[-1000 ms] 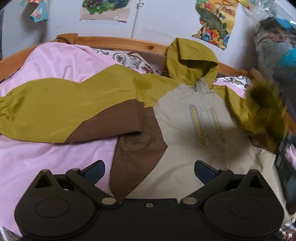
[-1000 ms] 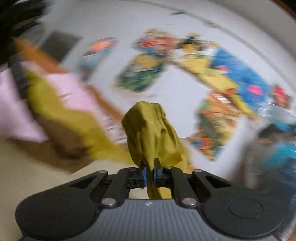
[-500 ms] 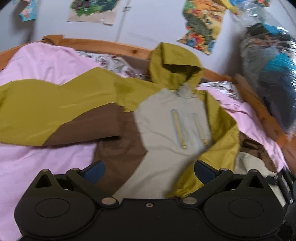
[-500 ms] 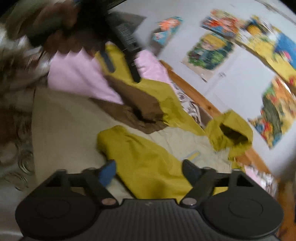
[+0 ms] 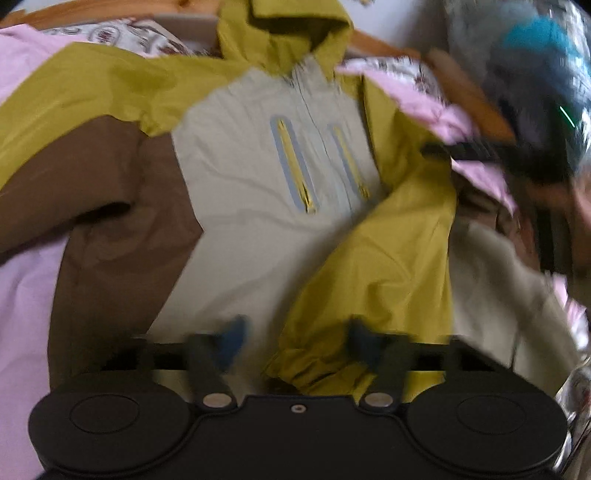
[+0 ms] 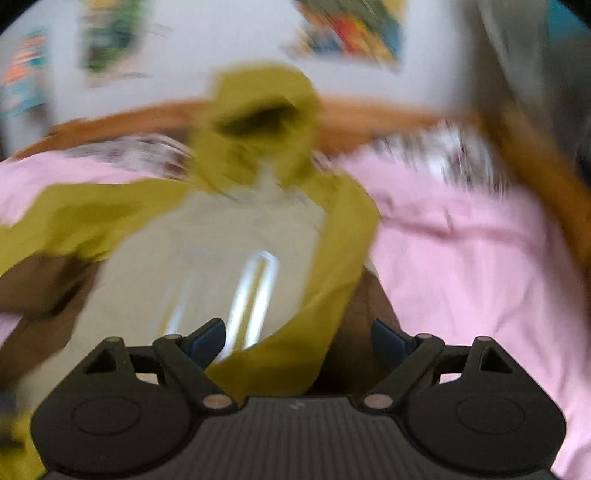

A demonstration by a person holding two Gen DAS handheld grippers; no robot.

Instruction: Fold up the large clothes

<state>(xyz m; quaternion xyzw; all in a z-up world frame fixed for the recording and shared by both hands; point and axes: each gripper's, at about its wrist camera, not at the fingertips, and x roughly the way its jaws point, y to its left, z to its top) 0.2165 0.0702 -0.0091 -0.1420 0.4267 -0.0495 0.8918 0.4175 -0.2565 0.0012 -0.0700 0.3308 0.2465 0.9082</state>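
Left wrist view: left gripper point(image 5: 295, 341) closing over the folded sleeve's cuff point(image 5: 314, 365), pads not pressing it yet.
Right gripper point(image 6: 297, 341) stands wide, narrowing a bit, gripping nothing, sleeve fabric just under it. Beyond, the jacket point(image 5: 258, 192) lies flat on the pink sheet point(image 6: 461, 258), hood point(image 6: 258, 122) by the wooden bed frame point(image 6: 369, 114).

A bed point(image 5: 476, 99) with a wooden frame is being covered by a pink sheet point(image 6: 461, 258), with patterned bedding point(image 5: 122, 35) showing near the headboard. A jacket point(image 5: 258, 192) in olive, beige and brown is being carried directly on the sheet, its hood point(image 6: 258, 122) toward the headboard.
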